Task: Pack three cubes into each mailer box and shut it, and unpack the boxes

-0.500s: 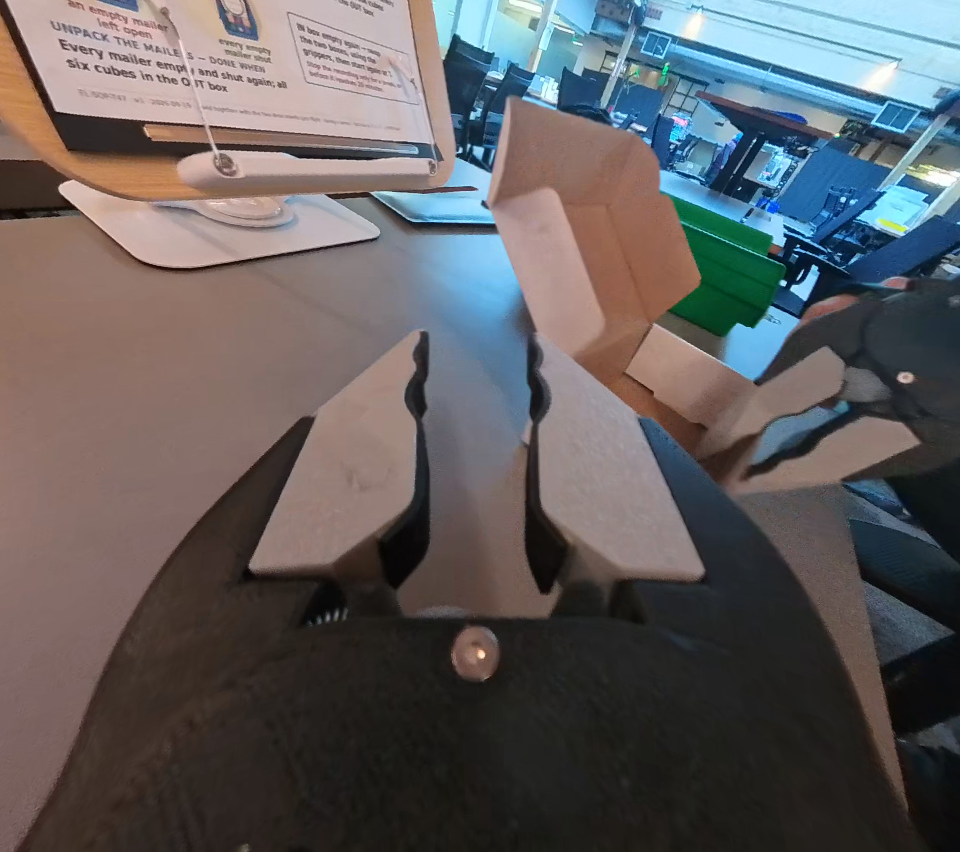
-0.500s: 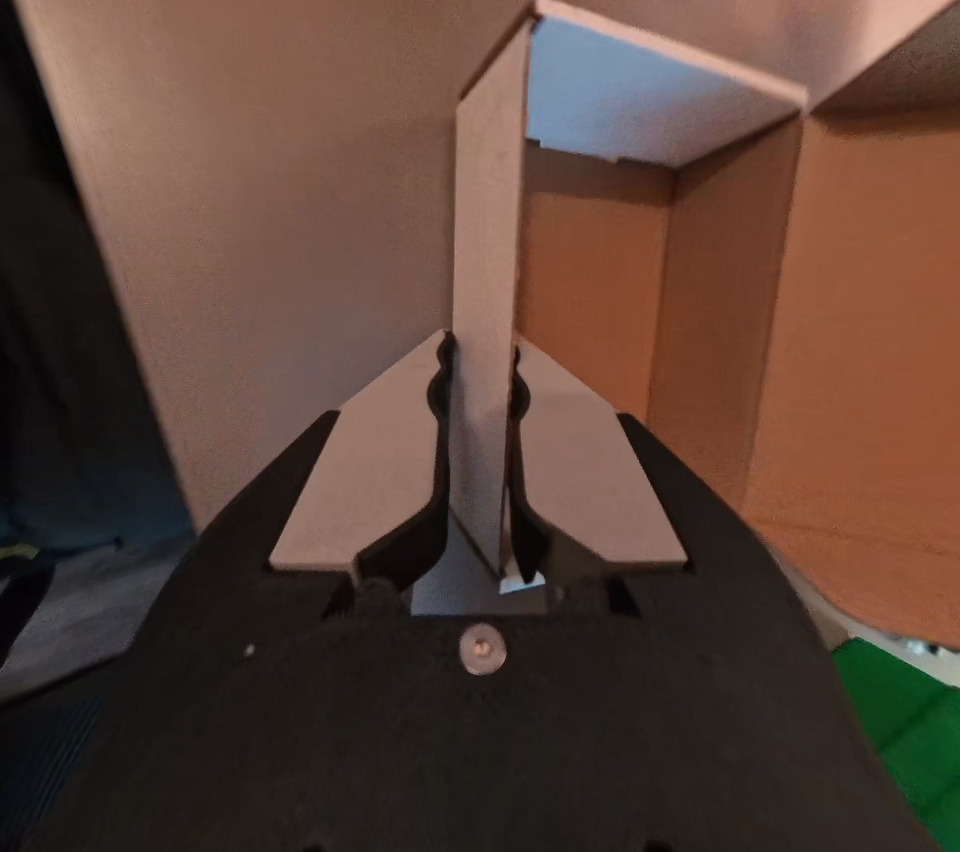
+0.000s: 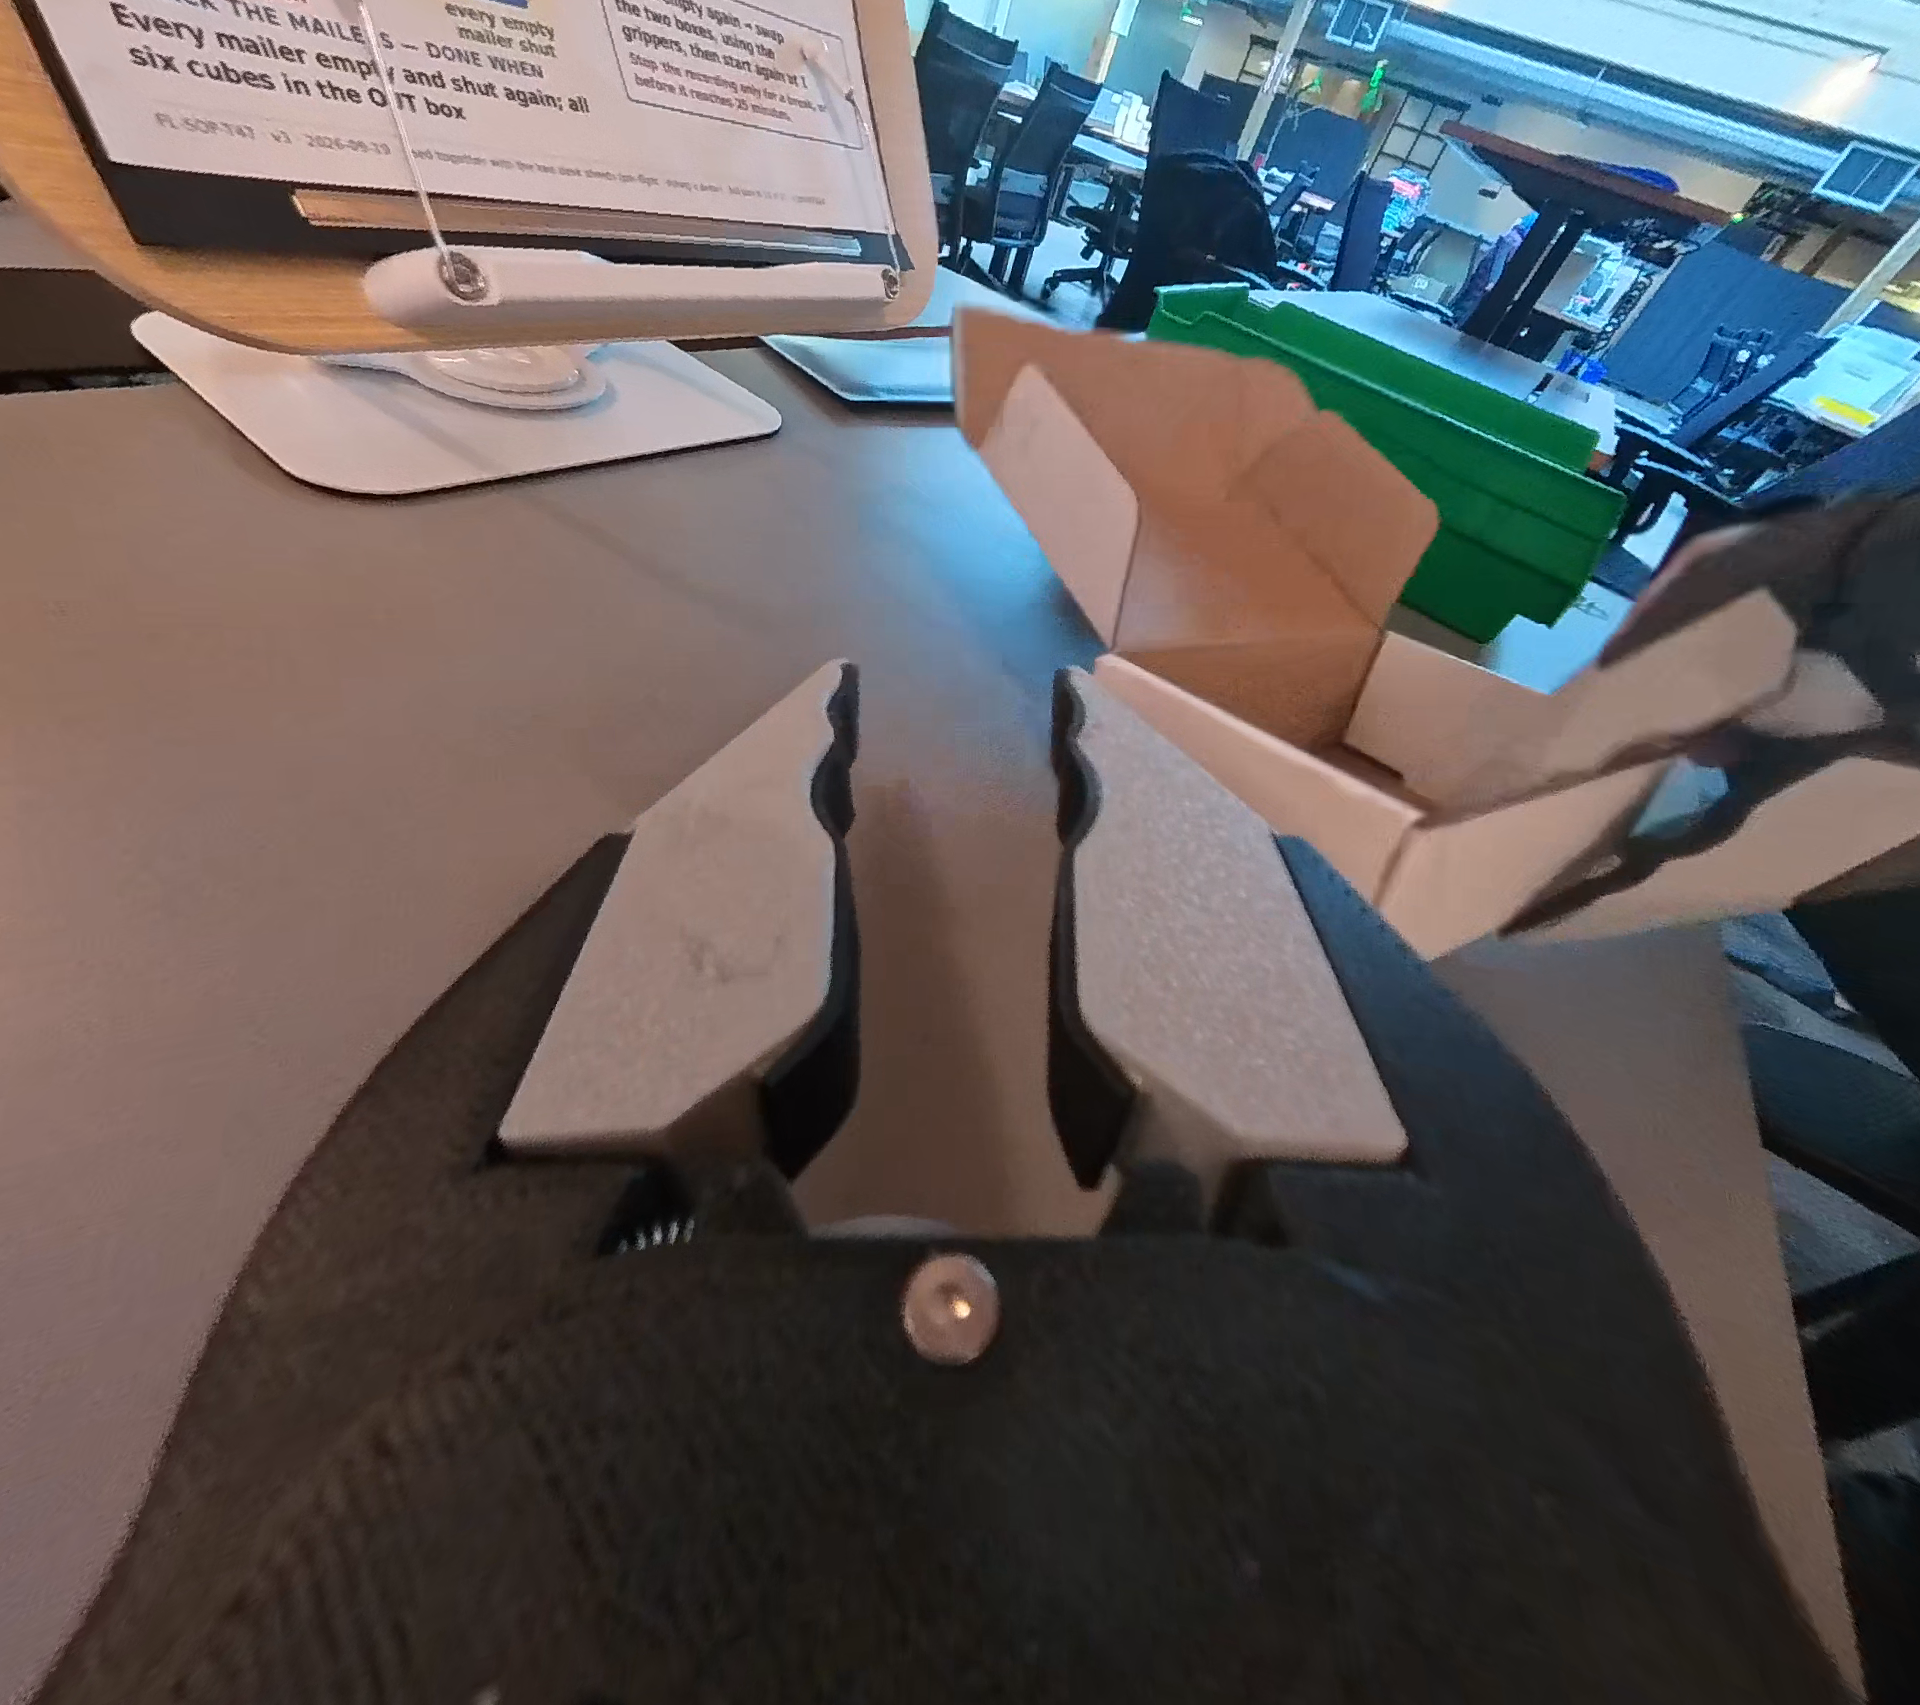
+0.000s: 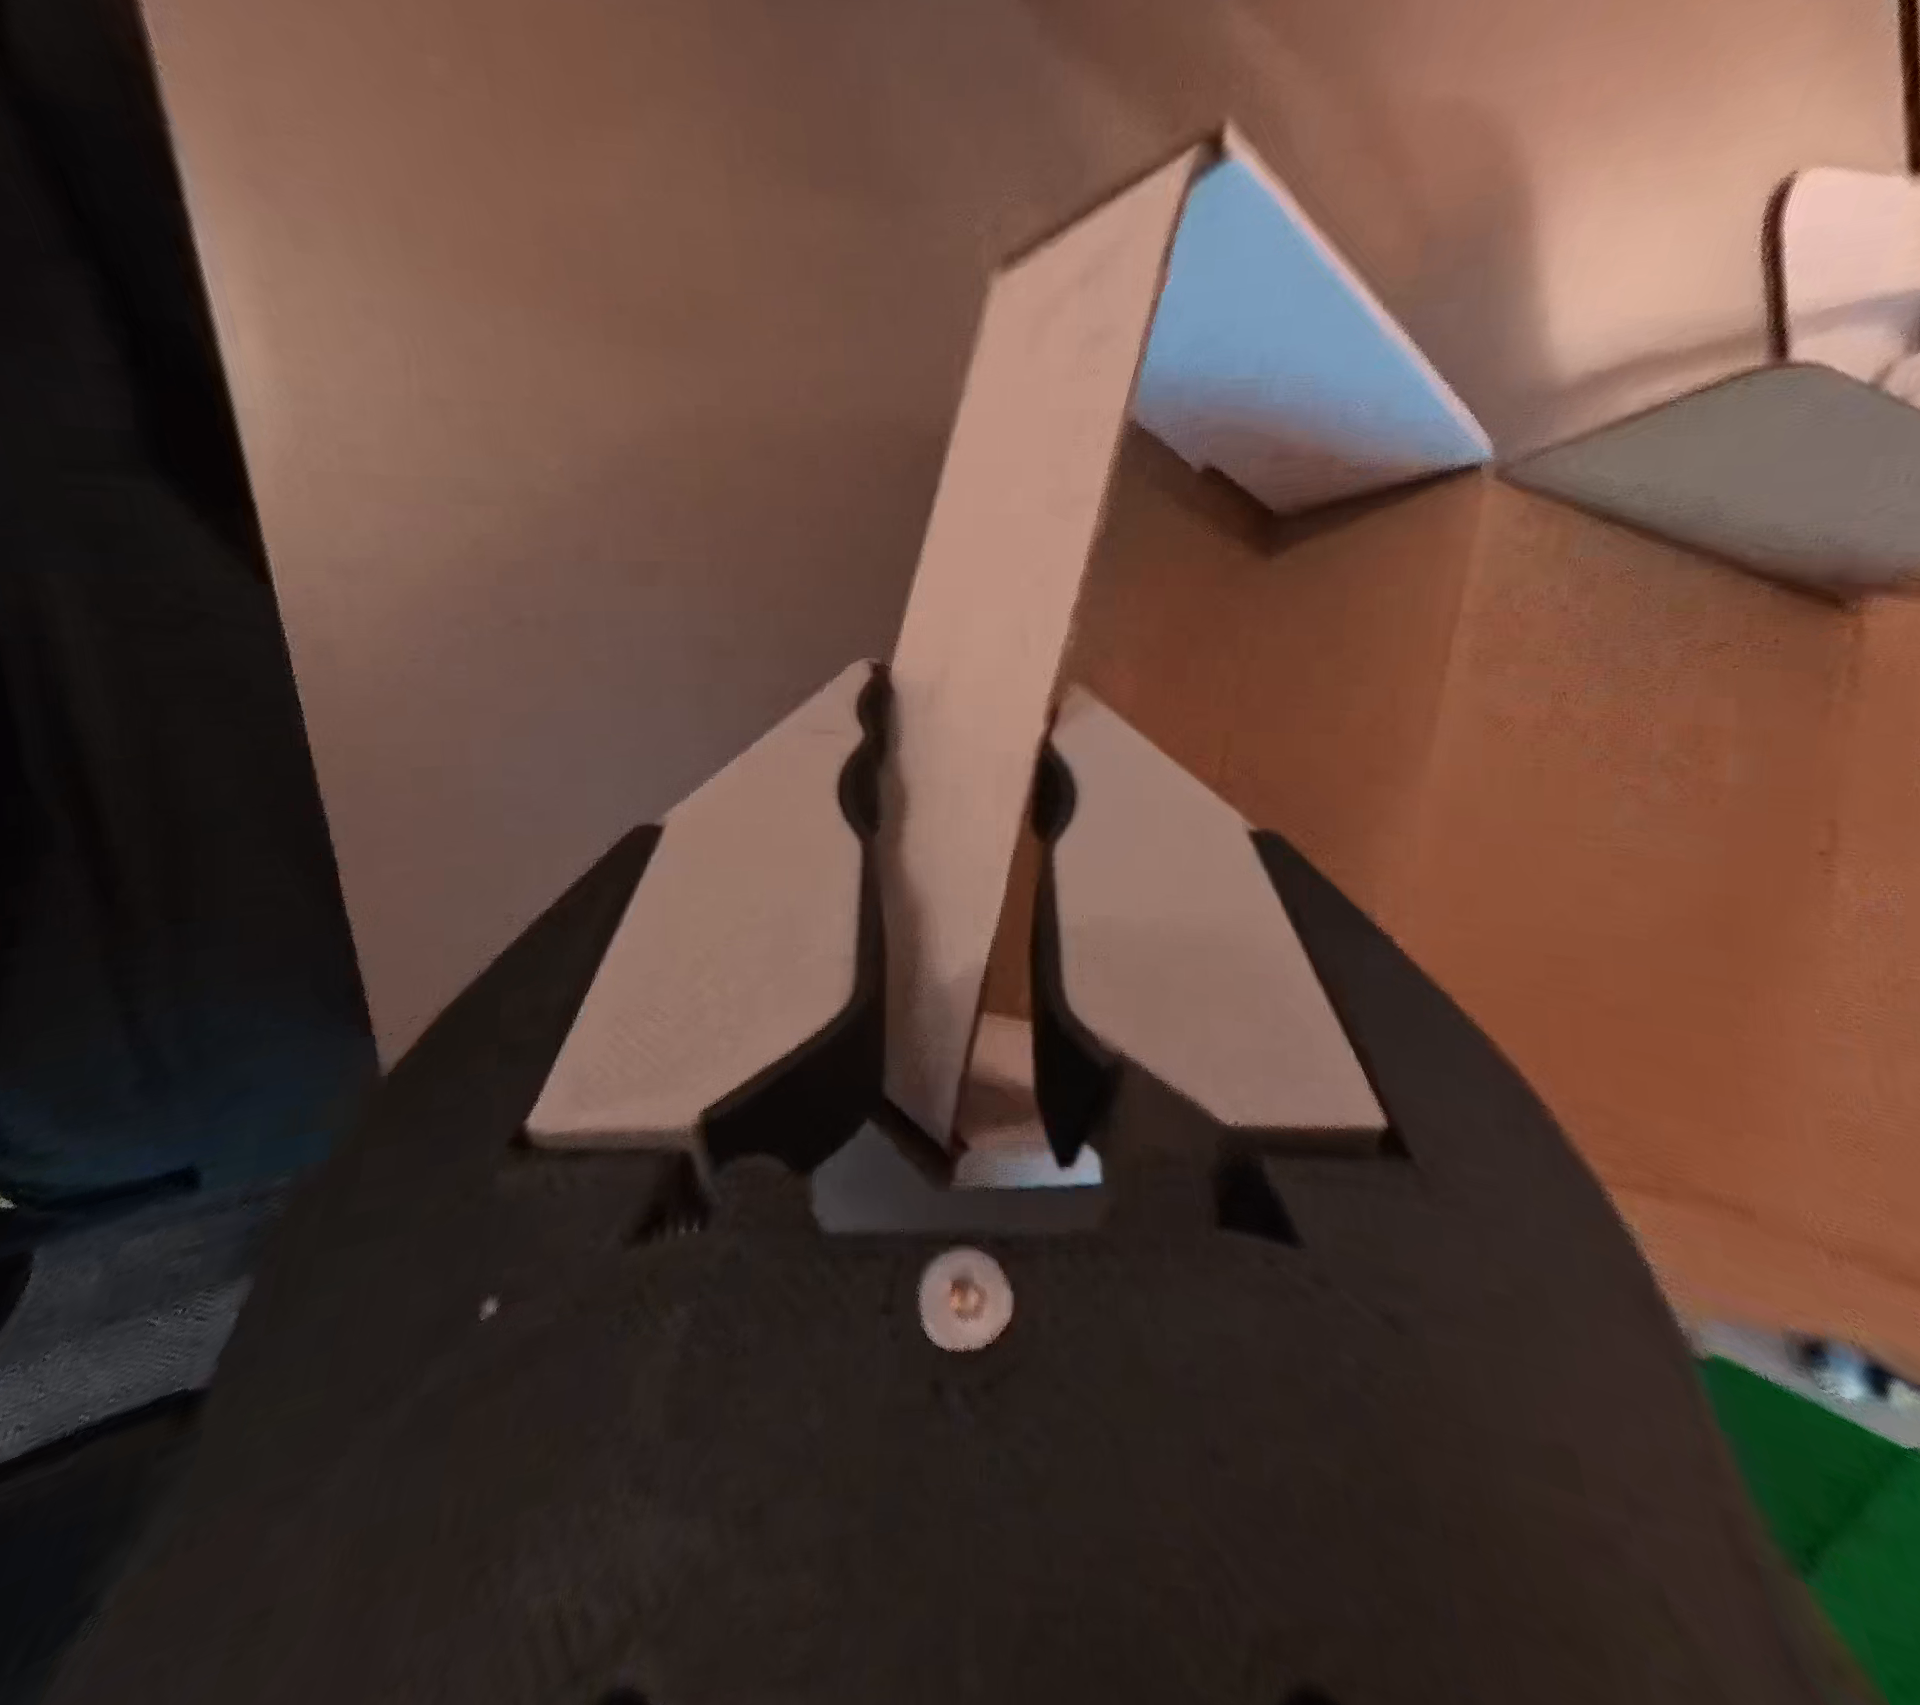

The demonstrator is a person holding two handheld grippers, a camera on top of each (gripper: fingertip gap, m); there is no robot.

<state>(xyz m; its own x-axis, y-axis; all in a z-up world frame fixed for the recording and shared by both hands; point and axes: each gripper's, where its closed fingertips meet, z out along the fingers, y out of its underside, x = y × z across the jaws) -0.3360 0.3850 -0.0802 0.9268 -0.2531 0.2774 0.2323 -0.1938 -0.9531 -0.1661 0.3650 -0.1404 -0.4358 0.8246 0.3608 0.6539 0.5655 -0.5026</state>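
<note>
An open mailer box (image 3: 1226, 616), white outside and brown inside, sits on the table right of my left gripper (image 3: 951, 699). Its lid leans back. The left gripper is open and empty, just above the table, with its right finger close to the box's near corner. My right gripper (image 4: 971, 689) is shut on a thin white wall (image 4: 1029, 512) of the box. It also shows in the left wrist view (image 3: 1527, 814) at the box's right end. No cubes show in either view, and the box's floor is hidden.
A green bin (image 3: 1455, 502) stands behind the box and also shows in the right wrist view (image 4: 1818, 1499). A document stand (image 3: 468, 97) with a printed sheet stands at the back left on the grey table (image 3: 416, 720). Chairs and desks lie beyond the table. Some 20 cm of space lies between my two pairs of fingers.
The box has turned in the right gripper's hold: the held wall now leans to the right, and the lid leans further back. The left gripper stays open and has shifted slightly.
</note>
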